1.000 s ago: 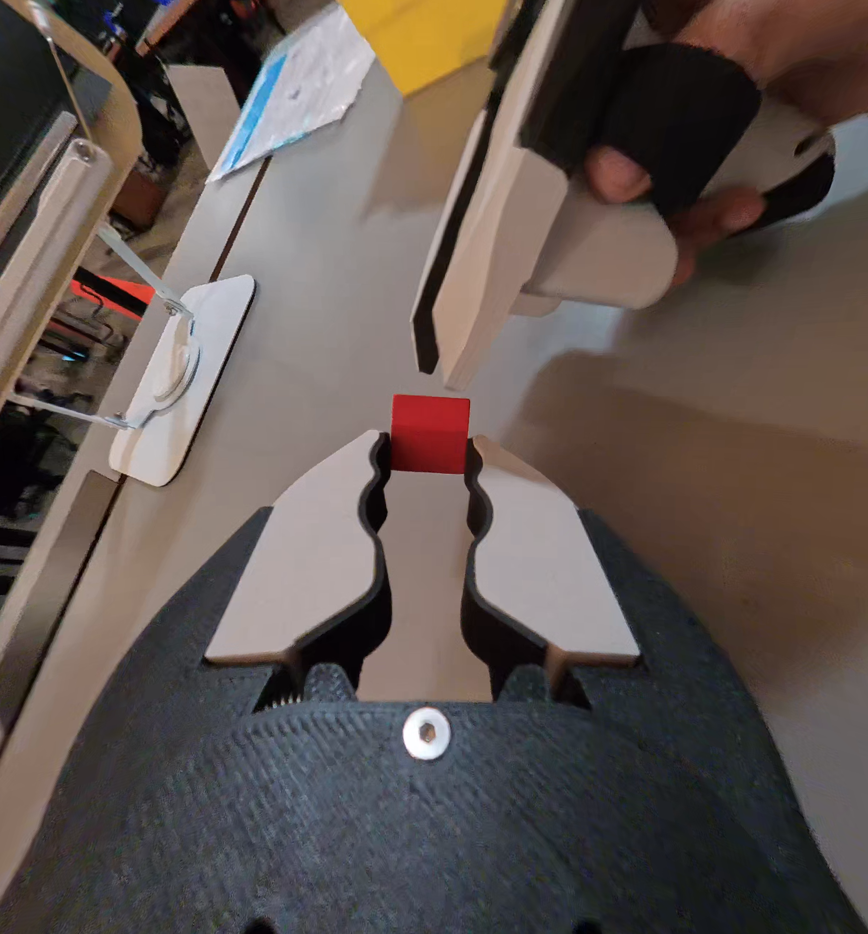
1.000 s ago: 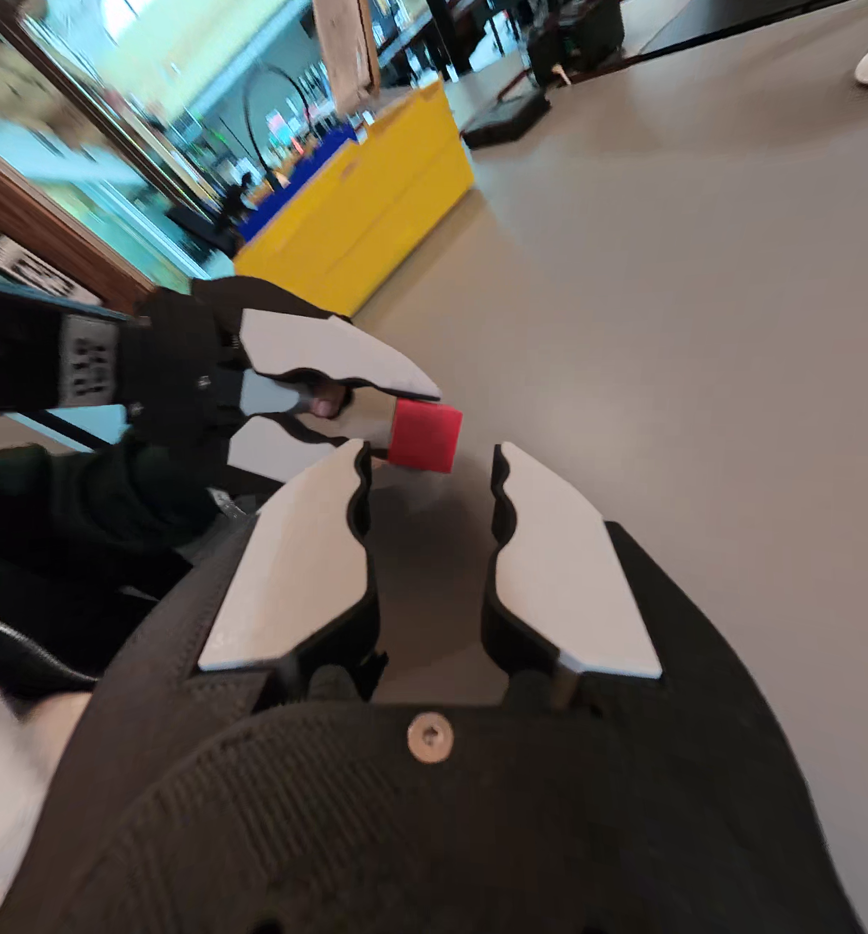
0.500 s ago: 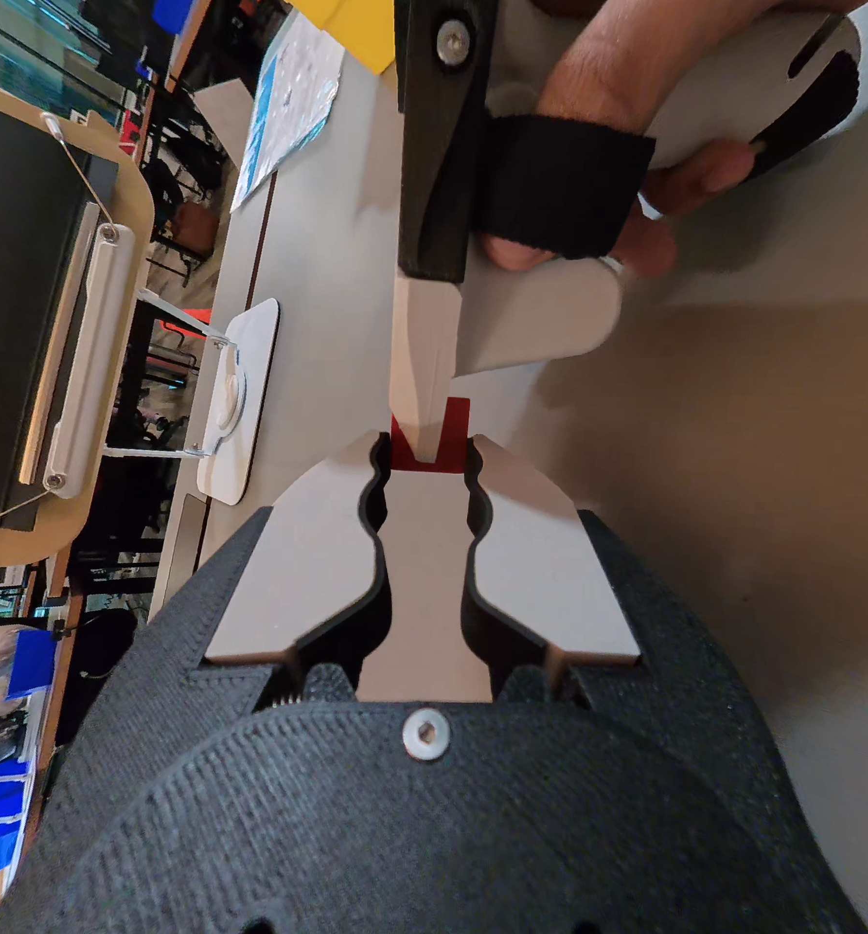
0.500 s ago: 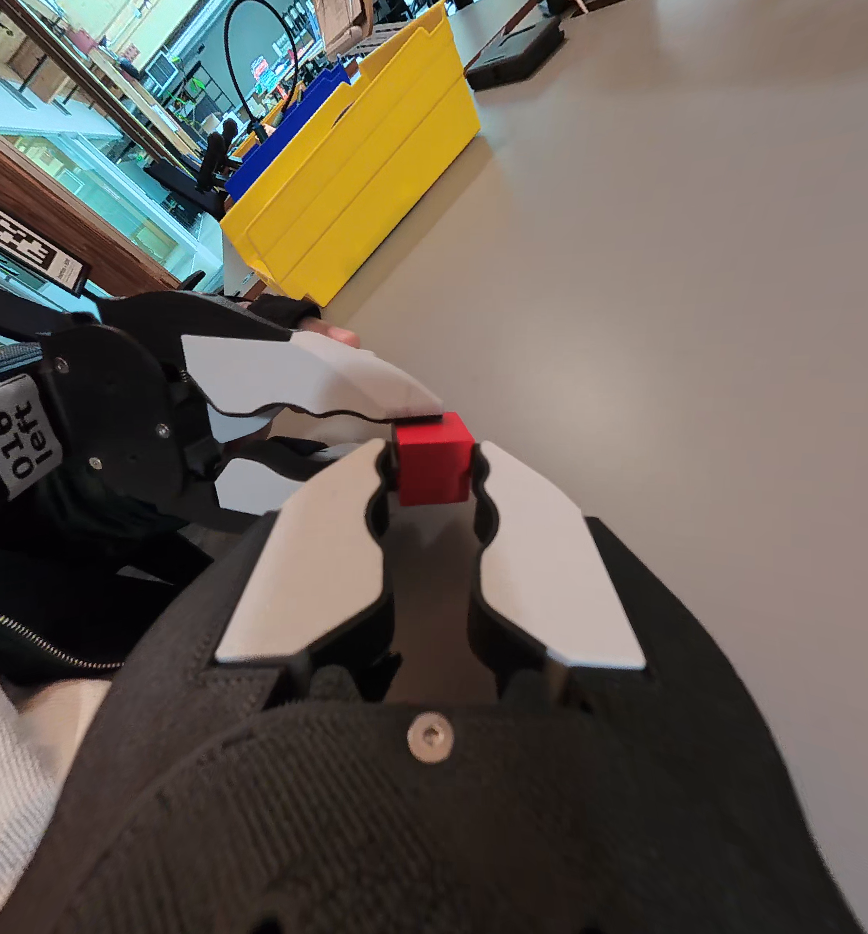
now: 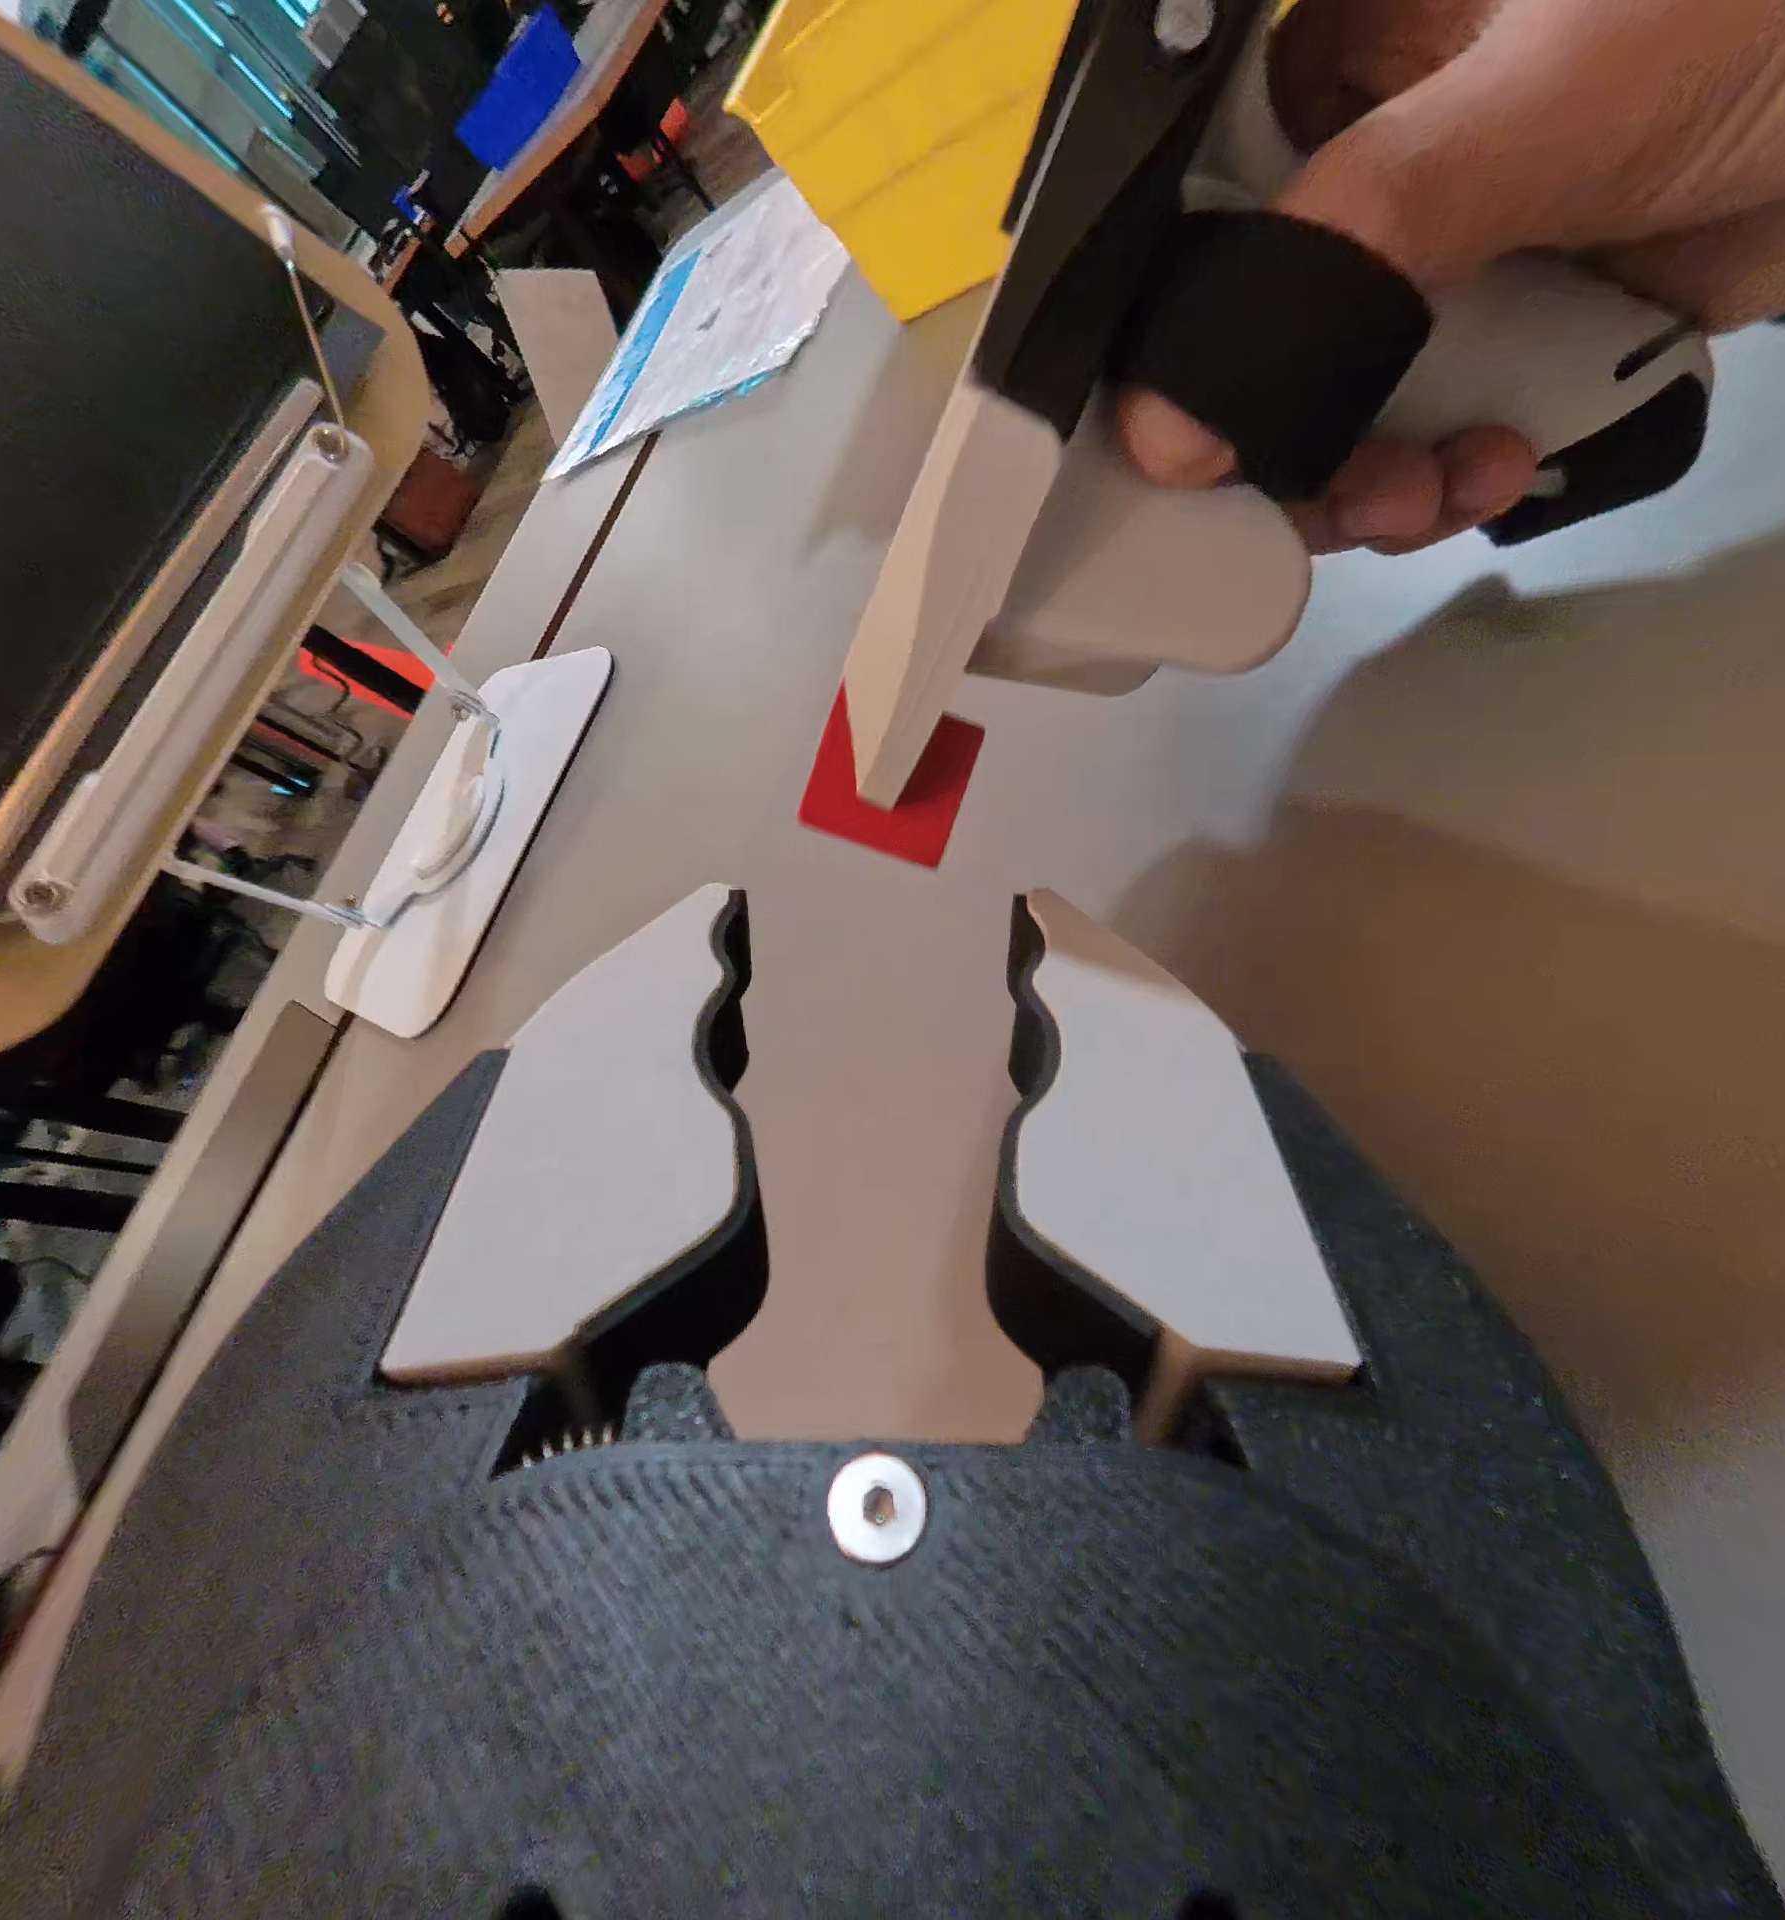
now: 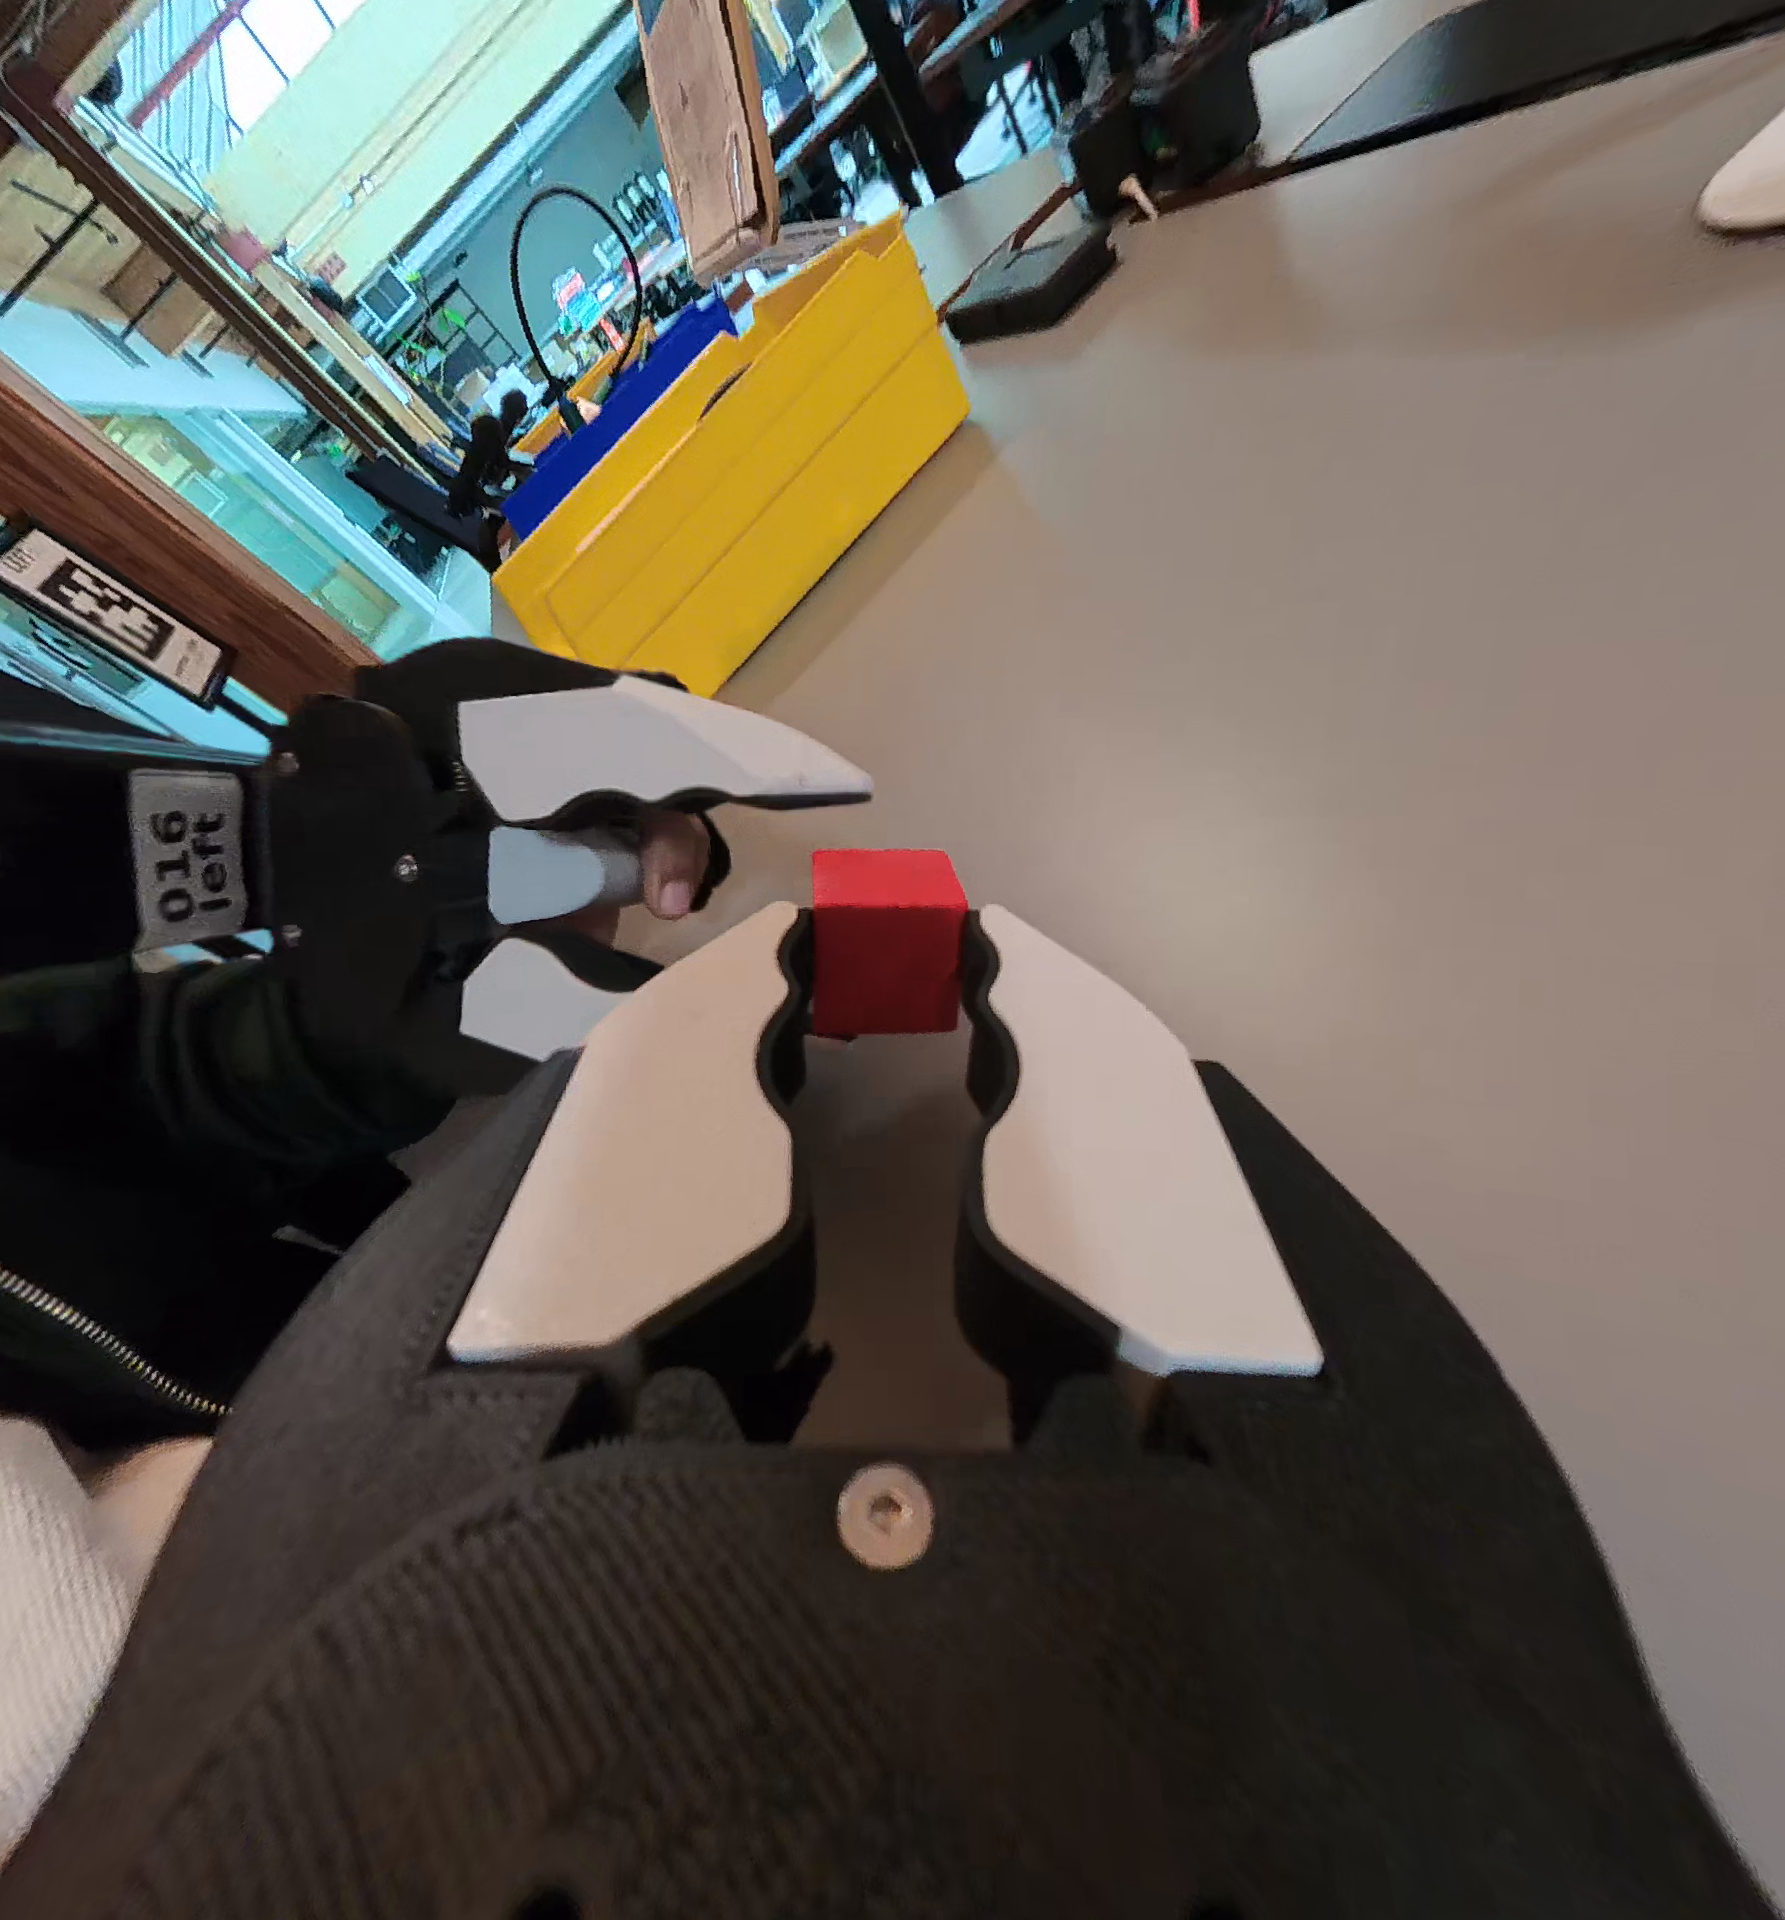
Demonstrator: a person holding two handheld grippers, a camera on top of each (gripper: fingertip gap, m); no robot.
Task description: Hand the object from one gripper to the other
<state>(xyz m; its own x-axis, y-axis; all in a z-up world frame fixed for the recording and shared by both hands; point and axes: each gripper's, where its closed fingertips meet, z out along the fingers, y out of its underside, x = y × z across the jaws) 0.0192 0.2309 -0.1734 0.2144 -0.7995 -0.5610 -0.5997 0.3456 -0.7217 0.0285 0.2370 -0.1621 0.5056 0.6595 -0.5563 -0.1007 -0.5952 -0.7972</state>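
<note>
Right wrist view, nearest: we see our right gripper [image 6: 886, 971] closed on the red cube [image 6: 886, 940], one white fingertip pressed on each side face, at 12 o'clock from the camera.
Left wrist view, nearest: our left gripper [image 5: 877, 904] stands open, the jaws wide apart with only bare table between them; it holds and touches nothing.
Cube position: it is lifted above the grey table [image 6: 1387, 623], held at the tips only. In the left wrist view it sits at 12 o'clock, just beyond the open fingertips, with one right finger crossing in front of it.
Left gripper seen from right view: at 9 o'clock, open, its upper finger pointing toward the cube but apart from it.
Step in hand, our judgement: the cube seems handed over; we think the left gripper should draw straight back, without touching the cube.
How to do it well: we would keep the right grip firm and level, because the hold is shallow and the cube could twist out.
Farther: yellow bins [image 6: 753, 499] at 11 o'clock, a white stand base [image 5: 472, 842] at 10 o'clock in the left view.
</note>
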